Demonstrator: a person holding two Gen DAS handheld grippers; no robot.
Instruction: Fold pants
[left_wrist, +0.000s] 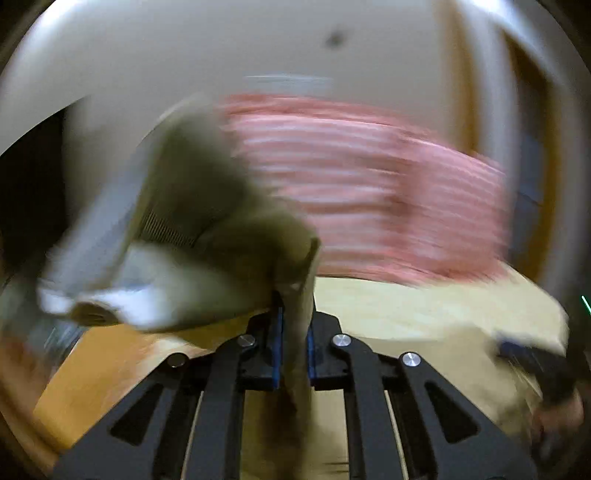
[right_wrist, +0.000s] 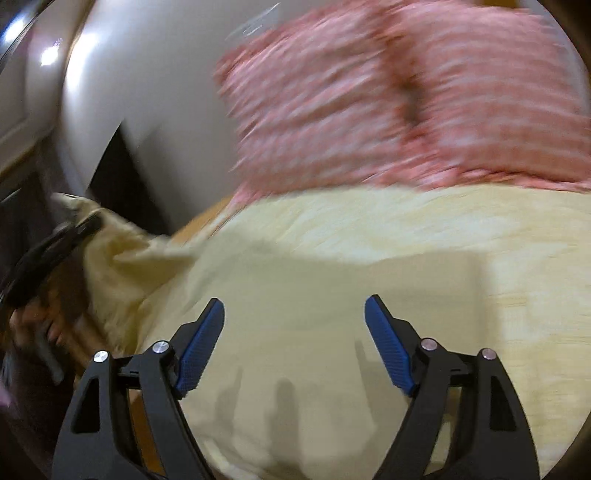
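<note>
The pale yellow pants (right_wrist: 332, 266) lie spread over the wooden table, filling the right wrist view. My right gripper (right_wrist: 294, 314) is open and empty just above them. My left gripper (left_wrist: 293, 317) is shut on a lifted fold of the pants (left_wrist: 229, 221), which hangs up and to the left, blurred by motion. The left gripper also shows at the left edge of the right wrist view (right_wrist: 79, 225), gripping the fabric's raised corner. The right gripper shows at the right edge of the left wrist view (left_wrist: 524, 354).
A pink striped cloth (right_wrist: 406, 96) lies beyond the pants at the back. The orange wooden table (left_wrist: 110, 365) shows at the lower left. A white wall and a dark opening (right_wrist: 122, 177) stand behind.
</note>
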